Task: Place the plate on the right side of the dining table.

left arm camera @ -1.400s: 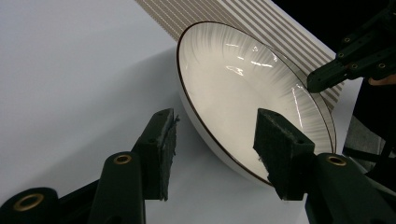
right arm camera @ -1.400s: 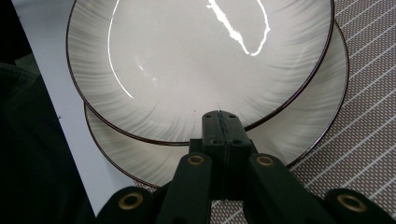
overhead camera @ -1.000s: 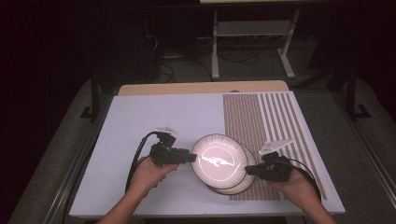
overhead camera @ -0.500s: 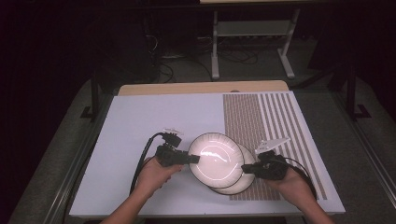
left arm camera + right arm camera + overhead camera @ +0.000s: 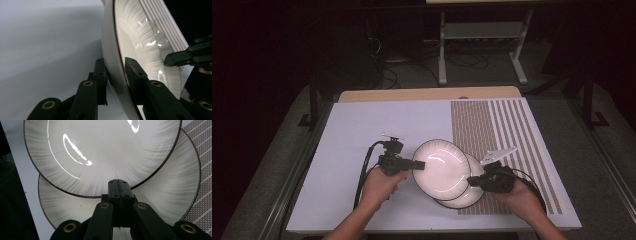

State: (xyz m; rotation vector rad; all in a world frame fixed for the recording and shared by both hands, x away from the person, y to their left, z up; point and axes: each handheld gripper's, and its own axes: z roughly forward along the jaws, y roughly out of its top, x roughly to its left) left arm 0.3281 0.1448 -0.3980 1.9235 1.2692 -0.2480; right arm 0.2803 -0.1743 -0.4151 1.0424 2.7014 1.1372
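Observation:
Two white plates with dark rims and grey streaks overlap near the table's front. In the left gripper view, my left gripper [image 5: 116,72] is shut on the left rim of the upper plate [image 5: 140,50], one jaw under it and one inside. The upper plate [image 5: 441,167] sits tilted on the lower plate [image 5: 463,199], held by the left gripper [image 5: 418,164]. My right gripper [image 5: 472,181] is at the plates' right side. Its jaws are pressed together with nothing between them, at the near edge of the upper plate [image 5: 100,150], above the lower plate [image 5: 170,187]. The right gripper's [image 5: 117,182] tips rest there.
The plates lie half on the white table cover [image 5: 362,130] and half on a brown striped mat [image 5: 502,125] at the right. A wooden strip [image 5: 427,94] runs along the table's back edge. A white metal rack [image 5: 482,35] and cables stand on the dark floor behind.
The upper plate has tilted and shifted slightly up and left off the lower plate, carried by the left gripper. The right gripper stays at the plates' right edge.

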